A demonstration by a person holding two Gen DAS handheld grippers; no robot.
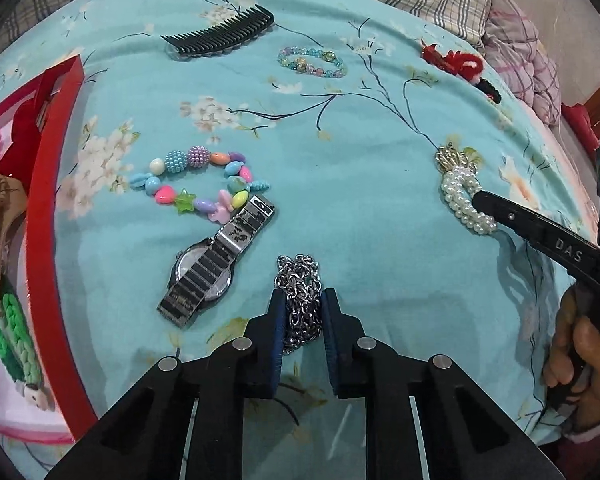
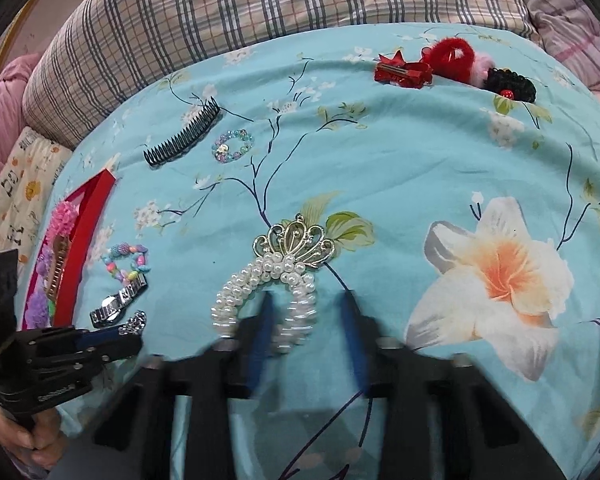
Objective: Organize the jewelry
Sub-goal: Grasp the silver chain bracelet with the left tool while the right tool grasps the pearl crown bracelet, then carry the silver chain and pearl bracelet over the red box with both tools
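Observation:
My left gripper (image 1: 302, 304) is shut on a silver chain (image 1: 300, 300) lying on the teal floral bedspread; it also shows in the right wrist view (image 2: 132, 325). My right gripper (image 2: 306, 308) is open, its jaws astride one side of a pearl bracelet with a gold crown (image 2: 278, 276); its left finger sits inside the loop. That bracelet also shows in the left wrist view (image 1: 462, 192). A metal watch (image 1: 216, 264) and a colourful bead bracelet (image 1: 204, 184) lie left of the chain.
A red box (image 1: 44, 216) holding hair ties and clips stands at the left edge. A black comb (image 1: 220, 36), a small pastel bead bracelet (image 1: 312, 62), and red and black hair accessories (image 2: 452, 64) lie farther back. Plaid pillows (image 2: 260, 4) border the bedspread.

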